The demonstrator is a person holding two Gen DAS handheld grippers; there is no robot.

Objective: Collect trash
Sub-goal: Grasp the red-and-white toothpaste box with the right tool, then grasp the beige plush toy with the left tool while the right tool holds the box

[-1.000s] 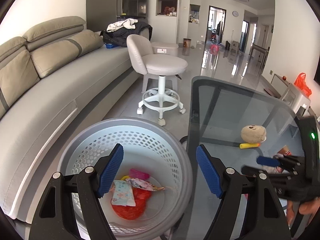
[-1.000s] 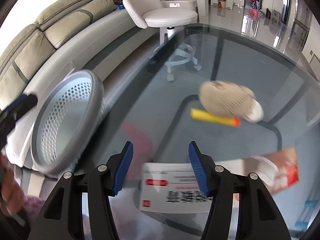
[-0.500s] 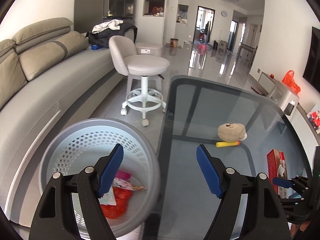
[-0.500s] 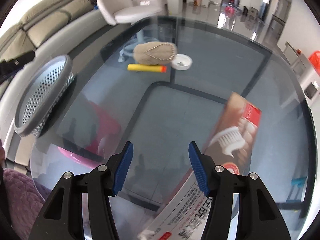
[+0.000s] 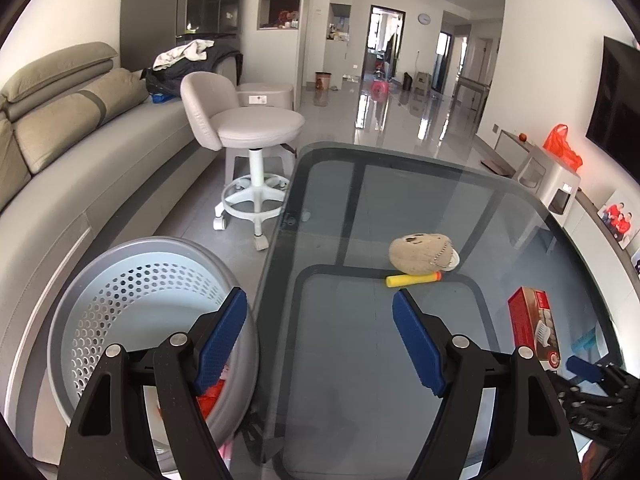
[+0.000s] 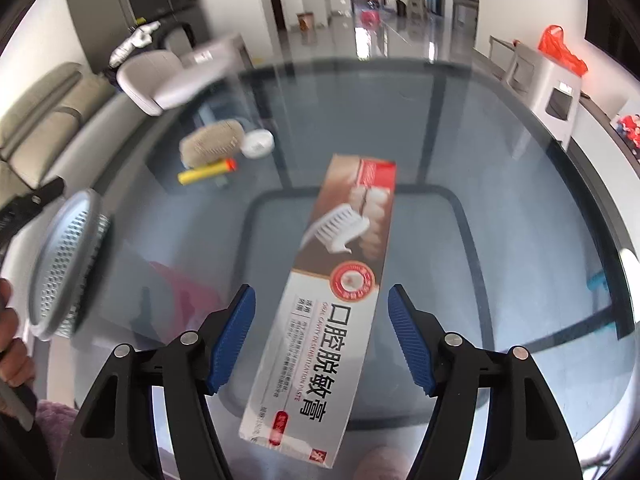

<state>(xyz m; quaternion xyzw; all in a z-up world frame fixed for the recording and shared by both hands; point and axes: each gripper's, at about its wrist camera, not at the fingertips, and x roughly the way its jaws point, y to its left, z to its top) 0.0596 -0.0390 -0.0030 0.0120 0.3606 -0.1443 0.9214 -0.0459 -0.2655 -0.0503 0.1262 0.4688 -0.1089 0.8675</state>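
A toothpaste box (image 6: 340, 288) lies on the glass table (image 6: 500, 208), lengthwise between the open jaws of my right gripper (image 6: 322, 338); the pads do not touch it. It also shows in the left wrist view (image 5: 534, 326). My left gripper (image 5: 320, 340) is open and empty above the table's left edge, beside a grey perforated basket (image 5: 132, 308) that holds red trash (image 5: 210, 394). A beige crumpled lump (image 5: 420, 253), a yellow foam dart (image 5: 412, 279) and a white lid (image 6: 258, 143) lie further back on the table.
A grey swivel stool (image 5: 250, 136) stands past the table's far left corner. A grey sofa (image 5: 60, 152) runs along the left. A low cabinet (image 5: 548, 176) with a red bag (image 5: 562, 150) is on the right. My right gripper's tip shows in the left view (image 5: 584, 370).
My left gripper has swung right, from over the basket to over the table edge. My right gripper has turned so that the toothpaste box now lies centred between its jaws.
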